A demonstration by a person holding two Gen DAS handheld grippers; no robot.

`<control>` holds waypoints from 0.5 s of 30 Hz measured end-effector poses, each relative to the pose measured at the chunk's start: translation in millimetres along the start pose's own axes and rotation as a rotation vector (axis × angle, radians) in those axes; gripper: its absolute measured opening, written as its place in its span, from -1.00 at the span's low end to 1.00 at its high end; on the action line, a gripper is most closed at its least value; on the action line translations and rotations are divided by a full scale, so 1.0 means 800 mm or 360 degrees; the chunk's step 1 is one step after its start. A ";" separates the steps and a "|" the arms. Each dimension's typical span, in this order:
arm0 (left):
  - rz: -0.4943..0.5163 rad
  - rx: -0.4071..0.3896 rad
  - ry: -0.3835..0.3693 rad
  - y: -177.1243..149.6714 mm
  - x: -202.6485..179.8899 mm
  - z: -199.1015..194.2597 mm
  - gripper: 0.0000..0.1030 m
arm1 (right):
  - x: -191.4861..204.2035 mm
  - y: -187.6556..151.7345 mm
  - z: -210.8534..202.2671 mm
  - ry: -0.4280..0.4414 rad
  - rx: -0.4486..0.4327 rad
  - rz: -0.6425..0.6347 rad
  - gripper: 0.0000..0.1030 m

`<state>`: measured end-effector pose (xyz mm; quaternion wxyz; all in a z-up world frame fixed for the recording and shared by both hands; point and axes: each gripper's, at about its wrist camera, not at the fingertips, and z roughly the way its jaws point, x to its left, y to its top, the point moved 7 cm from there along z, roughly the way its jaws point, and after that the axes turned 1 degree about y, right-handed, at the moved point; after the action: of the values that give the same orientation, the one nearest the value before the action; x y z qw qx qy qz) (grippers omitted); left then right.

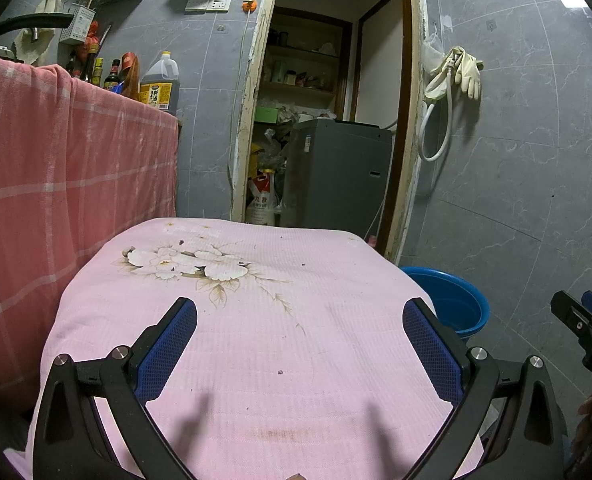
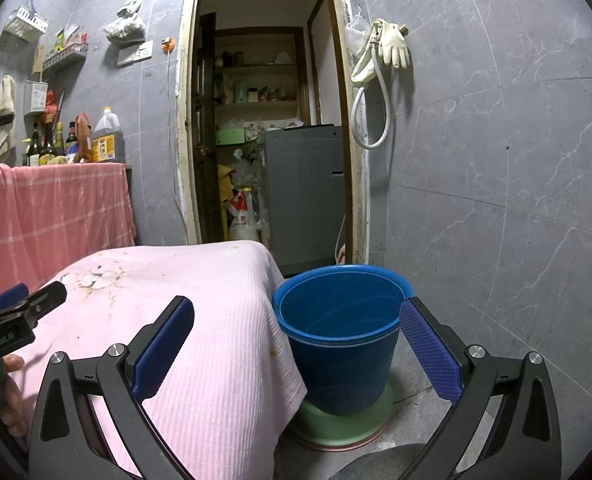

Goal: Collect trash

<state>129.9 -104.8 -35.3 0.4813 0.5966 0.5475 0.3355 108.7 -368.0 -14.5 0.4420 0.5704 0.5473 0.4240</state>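
Blue-padded fingers (image 1: 168, 352) of the left gripper (image 1: 299, 344) stand wide apart, holding nothing, low over the near part of the pink cloth (image 1: 256, 320) that covers the table. Small dark crumbs (image 1: 280, 372) lie scattered on the cloth, one between the spread fingers, others near the flower print (image 1: 184, 264) toward the far left corner. No larger trash shows in either view.

In its own view the right gripper (image 2: 296, 344) is likewise spread and empty, level, pointing past the table's right edge, one finger over the cloth and the other beside the bucket (image 2: 339, 340). The blue bucket stands on the floor just beside that edge, upright on a green lid (image 2: 335, 428), its inside bare. A hand (image 2: 12, 392) grips the left gripper's handle at the left rim of that view.
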 end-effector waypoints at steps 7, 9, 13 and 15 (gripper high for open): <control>0.0001 0.0001 0.0000 0.000 0.001 0.000 0.96 | 0.001 0.000 0.001 -0.0001 0.0005 -0.0003 1.00; 0.0001 0.0000 0.0000 0.000 0.001 0.000 0.96 | 0.001 0.000 0.001 0.0000 0.0006 -0.0003 1.00; 0.0001 0.0000 -0.0001 0.000 0.001 0.000 0.96 | 0.002 -0.001 0.001 -0.0001 0.0008 -0.0003 1.00; 0.0001 0.0000 -0.0001 0.000 0.001 0.000 0.96 | 0.001 -0.001 0.001 -0.0002 0.0013 -0.0006 1.00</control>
<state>130.0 -103.6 -35.4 0.4815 0.5970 0.5470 0.3355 109.1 -367.1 -15.5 0.4408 0.5713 0.5498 0.4207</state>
